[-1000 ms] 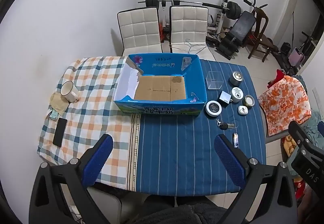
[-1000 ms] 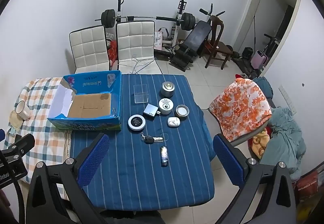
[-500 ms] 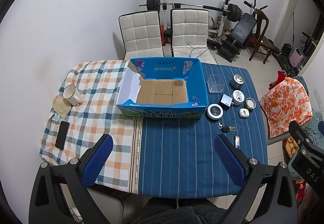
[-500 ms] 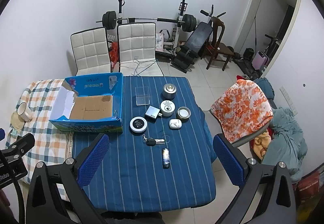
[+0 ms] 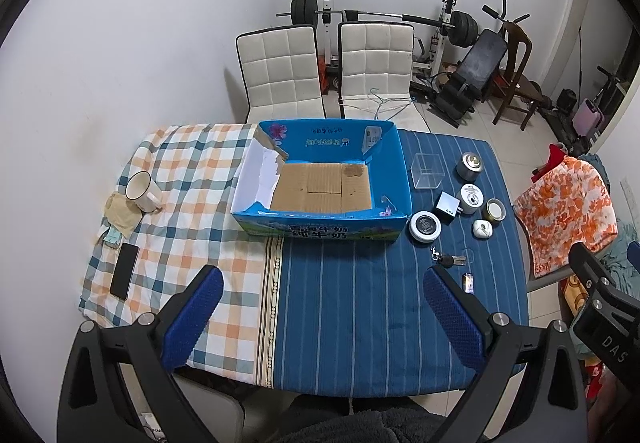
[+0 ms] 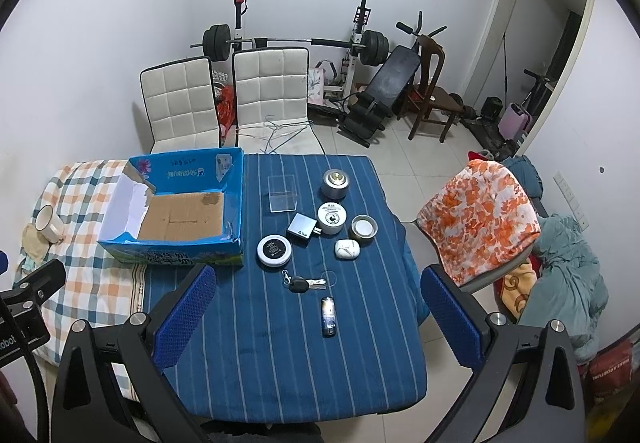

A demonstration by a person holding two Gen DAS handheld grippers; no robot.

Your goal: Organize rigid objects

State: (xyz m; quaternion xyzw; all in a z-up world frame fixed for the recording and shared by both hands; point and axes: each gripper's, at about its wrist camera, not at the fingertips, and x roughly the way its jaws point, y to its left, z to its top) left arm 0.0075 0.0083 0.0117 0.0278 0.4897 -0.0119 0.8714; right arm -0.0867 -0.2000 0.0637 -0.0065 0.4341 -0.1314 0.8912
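Both the left gripper (image 5: 322, 313) and right gripper (image 6: 316, 313) hang with fingers spread wide, holding nothing. Beyond them, right of the blue carton (image 6: 176, 211) printed with Chinese characters, lie a lighter (image 6: 328, 316), car key (image 6: 306, 285), round tins (image 6: 332, 217) and clear box (image 6: 282, 193).

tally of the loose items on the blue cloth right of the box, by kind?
Round tins/cans: 4 (grey can, white tin, open tin, black-and-white disc)
Clear box: 1
Charger: 1
Earbud case: 1
Car key: 1
Lighter: 1
Total: 9
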